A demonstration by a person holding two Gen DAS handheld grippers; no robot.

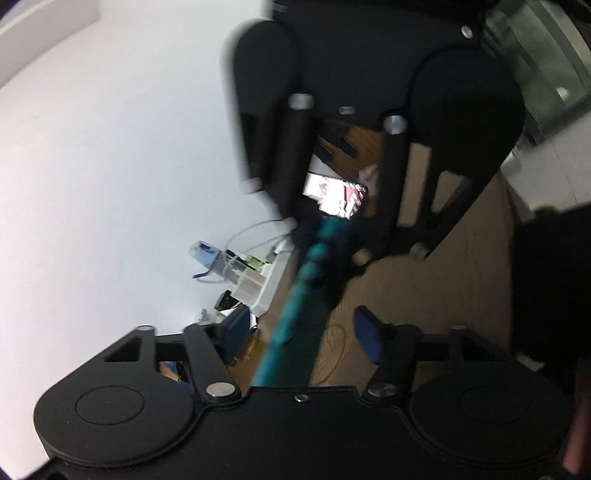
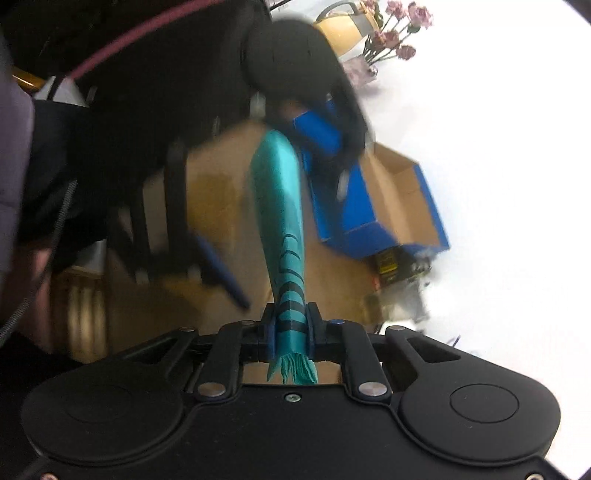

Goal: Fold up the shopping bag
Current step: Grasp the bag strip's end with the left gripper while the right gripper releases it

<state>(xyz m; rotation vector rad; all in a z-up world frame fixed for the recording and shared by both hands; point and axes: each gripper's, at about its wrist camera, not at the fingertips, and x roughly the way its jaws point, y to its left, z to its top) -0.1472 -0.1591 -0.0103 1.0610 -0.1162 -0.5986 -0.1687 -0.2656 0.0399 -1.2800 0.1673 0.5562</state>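
The teal shopping bag point(image 2: 282, 206) is bunched into a long narrow strip with dark bands and is pulled out in the air between both grippers. My right gripper point(image 2: 291, 328) is shut on one end, and a frayed teal tuft sticks out behind the pads. In the left wrist view the bag point(image 1: 295, 325) runs up between the blue pads point(image 1: 236, 332) of my left gripper point(image 1: 301, 336), which stand wide apart and open without clamping it. The right gripper point(image 1: 328, 225) faces me from above there. The image is blurred by motion.
An open blue cardboard box point(image 2: 399, 199) lies on the wooden surface point(image 2: 218, 192), with pink flowers point(image 2: 395, 33) and a yellow pot point(image 2: 347, 26) behind it. Cables and small white boxes point(image 1: 251, 273) sit against the white wall. A hand point(image 2: 26, 266) holds the far gripper.
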